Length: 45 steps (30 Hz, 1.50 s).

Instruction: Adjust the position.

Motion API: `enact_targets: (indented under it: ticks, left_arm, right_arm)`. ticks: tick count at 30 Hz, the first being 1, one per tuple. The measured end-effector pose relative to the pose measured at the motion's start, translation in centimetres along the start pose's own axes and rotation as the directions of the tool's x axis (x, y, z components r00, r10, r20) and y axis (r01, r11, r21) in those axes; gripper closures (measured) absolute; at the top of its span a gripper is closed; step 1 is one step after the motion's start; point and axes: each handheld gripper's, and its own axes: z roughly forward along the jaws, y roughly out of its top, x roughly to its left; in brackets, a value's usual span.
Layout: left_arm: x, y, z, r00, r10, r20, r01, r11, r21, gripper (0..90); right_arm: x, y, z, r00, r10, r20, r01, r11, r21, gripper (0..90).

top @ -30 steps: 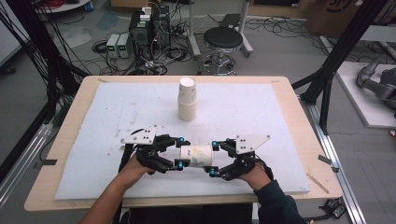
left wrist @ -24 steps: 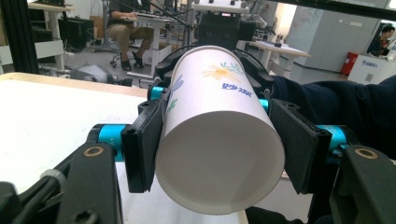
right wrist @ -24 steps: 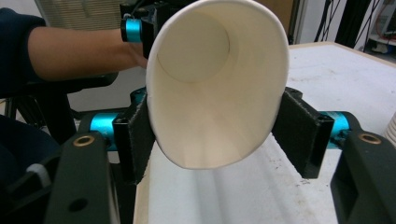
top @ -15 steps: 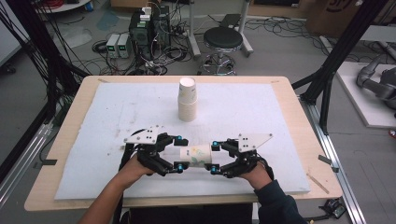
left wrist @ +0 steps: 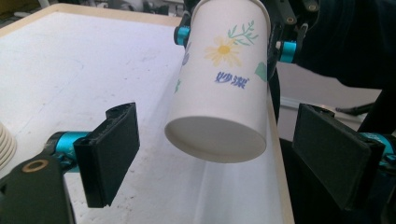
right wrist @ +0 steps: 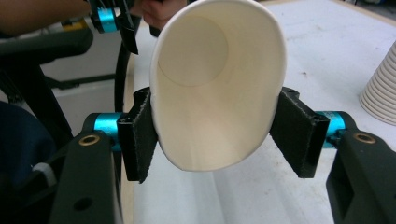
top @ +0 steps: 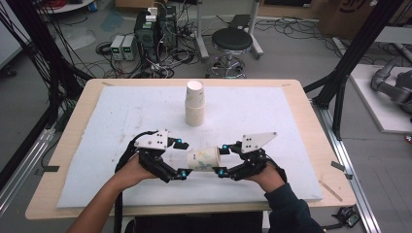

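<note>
While right gripper [right wrist: 217,135] squeezes paper cup [right wrist: 215,93], left gripper [left wrist: 219,154] spread wide

Your cup [top: 203,159] is white paper, printed with a yellow daisy, green leaves and blue characters. It lies sideways in the air above the bench [top: 272,121], mouth toward your right, its rim squeezed oval; the base looks undented, though shadowed.
</note>
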Motion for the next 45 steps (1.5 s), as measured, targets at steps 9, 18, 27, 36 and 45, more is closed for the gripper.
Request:
enact_targets:
  ticks: [9, 18, 27, 36, 45]
  left_arm:
    - [0.0, 0.2, 0.7, 0.9995, 0.029, -0.009, -0.028, 0.9953, 0.093, 15.3]
    - [-0.1, 0.5, 1.4, 0.9984, 0.056, 0.0, -0.055, 0.9846, 0.166, 15.8]
    - [-0.2, 0.9, 2.5, 0.997, 0.076, 0.016, -0.078, 0.9676, 0.24, 16.9]
    - [-0.1, 1.0, 3.2, 0.9968, 0.077, 0.021, -0.08, 0.9537, 0.29, 19.2]
    - [0.2, 1.0, 3.8, 0.9978, 0.063, 0.023, -0.067, 0.9484, 0.31, 23.8]
  right_arm:
    - [-0.1, 1.8, 0.9, 0.9984, -0.057, 0.002, 0.056, 0.987, 0.147, 37.1]
    - [0.2, 3.3, 1.7, 0.9941, -0.106, -0.02, 0.108, 0.961, 0.254, 37.2]
    - [0.3, 4.7, 2.5, 0.9868, -0.159, -0.032, 0.16, 0.925, 0.343, 37.2]
    - [0.5, 5.7, 3.0, 0.9804, -0.195, -0.029, 0.189, 0.889, 0.417, 37.1]
    - [0.9, 6.7, 3.6, 0.9715, -0.234, -0.036, 0.222, 0.845, 0.486, 37.2]
